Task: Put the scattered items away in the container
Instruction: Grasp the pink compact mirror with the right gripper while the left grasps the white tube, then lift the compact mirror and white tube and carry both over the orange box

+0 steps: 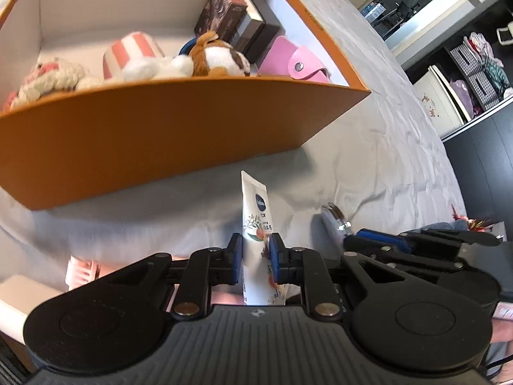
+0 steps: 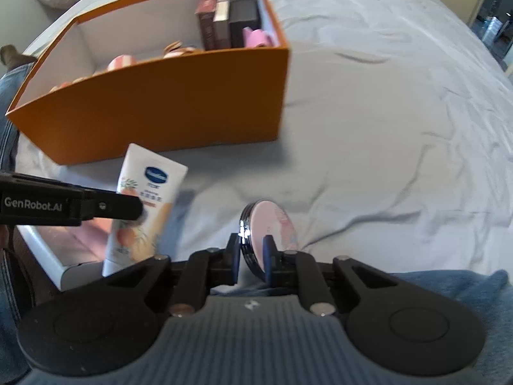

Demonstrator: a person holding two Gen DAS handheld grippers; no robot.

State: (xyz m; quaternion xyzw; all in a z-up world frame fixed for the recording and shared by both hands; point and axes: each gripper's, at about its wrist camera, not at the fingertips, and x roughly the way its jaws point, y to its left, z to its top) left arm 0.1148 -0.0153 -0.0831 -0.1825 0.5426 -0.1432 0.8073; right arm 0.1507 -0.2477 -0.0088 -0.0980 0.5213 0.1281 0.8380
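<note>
Gripping both items above grey bedsheet (image 2: pixel 384 128) | left gripper (image 1: pixel 255 253) fingers pinch soft white lotion tube (image 1: pixel 256 221) mid-body, light, squashy | right gripper (image 2: pixel 251 250) clamps round pink compact mirror (image 2: pixel 269 224) across faces, stiff, slippery, likely fragile | orange cardboard box (image 2: pixel 160 102) just ahead

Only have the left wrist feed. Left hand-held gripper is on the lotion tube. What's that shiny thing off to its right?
Observer: A round compact, pink face with a chrome rim, held on edge. The right hand-held gripper is shut on it.
Operator: Lifted or still lying on the bed sheet?
Observer: Cannot tell for certain; the right wrist view shows it upright between the pads with the grey sheet behind it.
Operator: Room left in the orange box?
Observer: Yes. From the right wrist view, the box has small boxes standing at its right end only; the white floor beside them looks bare.
</note>
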